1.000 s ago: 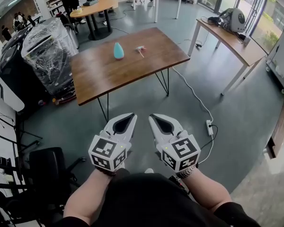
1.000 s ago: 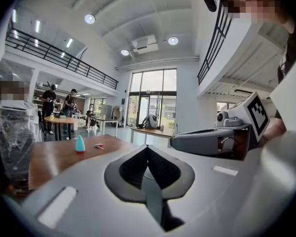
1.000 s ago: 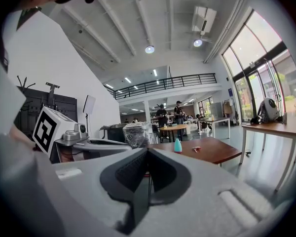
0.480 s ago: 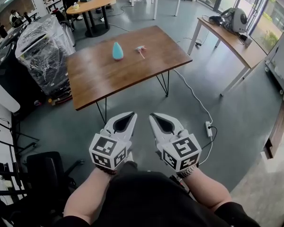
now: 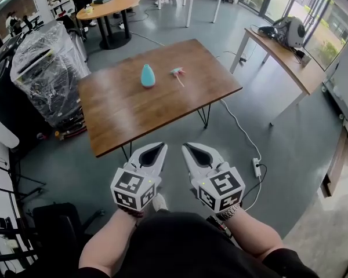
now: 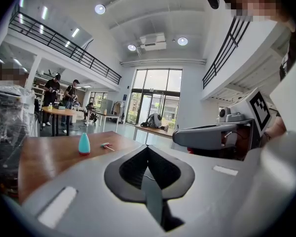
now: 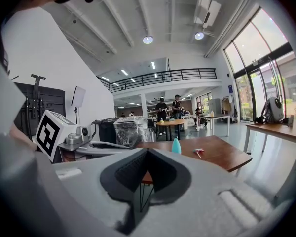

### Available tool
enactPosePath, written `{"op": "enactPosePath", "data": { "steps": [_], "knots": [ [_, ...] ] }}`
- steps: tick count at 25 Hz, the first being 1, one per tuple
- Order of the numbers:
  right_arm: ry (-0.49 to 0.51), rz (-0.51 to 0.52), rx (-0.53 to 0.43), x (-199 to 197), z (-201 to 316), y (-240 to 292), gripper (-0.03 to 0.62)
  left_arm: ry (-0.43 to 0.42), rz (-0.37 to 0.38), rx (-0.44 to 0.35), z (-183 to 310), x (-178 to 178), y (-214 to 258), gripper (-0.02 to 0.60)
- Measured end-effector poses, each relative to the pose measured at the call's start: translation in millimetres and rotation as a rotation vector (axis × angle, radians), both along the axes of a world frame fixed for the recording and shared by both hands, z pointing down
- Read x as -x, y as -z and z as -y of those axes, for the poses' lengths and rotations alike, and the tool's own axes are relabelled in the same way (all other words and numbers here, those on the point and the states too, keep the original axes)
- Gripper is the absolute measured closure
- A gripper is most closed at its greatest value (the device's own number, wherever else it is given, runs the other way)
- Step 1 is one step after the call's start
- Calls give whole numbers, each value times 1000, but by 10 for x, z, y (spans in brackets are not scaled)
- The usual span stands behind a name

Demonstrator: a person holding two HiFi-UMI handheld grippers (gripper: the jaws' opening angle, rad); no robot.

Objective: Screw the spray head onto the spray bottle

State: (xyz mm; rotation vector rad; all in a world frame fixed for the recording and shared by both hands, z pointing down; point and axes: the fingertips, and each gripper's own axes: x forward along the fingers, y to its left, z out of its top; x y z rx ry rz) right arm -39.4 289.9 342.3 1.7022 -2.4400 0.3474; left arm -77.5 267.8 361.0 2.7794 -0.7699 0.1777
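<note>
Head view: your left gripper and right gripper are well short of the table, where the bottle stands near the head. Left gripper view: jaws closed, empty, bottle far ahead-left. Right gripper view: the same, bottle far ahead.

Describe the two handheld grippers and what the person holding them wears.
The pale grey plastic left gripper and right gripper match: pointed shells, each with a dark teardrop hollow and a white cube of black square markers. The person wears a black top and a metal wristband on the right wrist.
</note>
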Motion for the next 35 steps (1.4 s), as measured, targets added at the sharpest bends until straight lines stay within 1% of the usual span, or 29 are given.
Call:
{"op": "enactPosePath", "data": {
  "steps": [8, 14, 18, 22, 27, 31, 35],
  "knots": [
    [-20, -15, 9, 177, 581, -7, 602, -35, 9, 15, 541, 158, -35, 571],
    [-22, -33, 23, 241, 855, -13, 602, -23, 10, 46, 830, 298, -100, 571],
    [-22, -38, 30, 199, 998, -43, 602, -20, 16, 78, 978, 293, -187, 571],
    [-17, -40, 40, 85, 1160, -83, 603, -14, 21, 99, 1155, 197, -240, 571],
    [-16, -30, 49, -138, 1487, -152, 602, -9, 30, 121, 1484, 3, -308, 571],
    [-13, -16, 58, -389, 1822, -216, 602, -4, 40, 145, 1813, -237, -387, 571],
    [5, 4, 92, -657, 2099, -343, 602, 19, 50, 200, 2093, -500, -518, 571]
  ]
}}
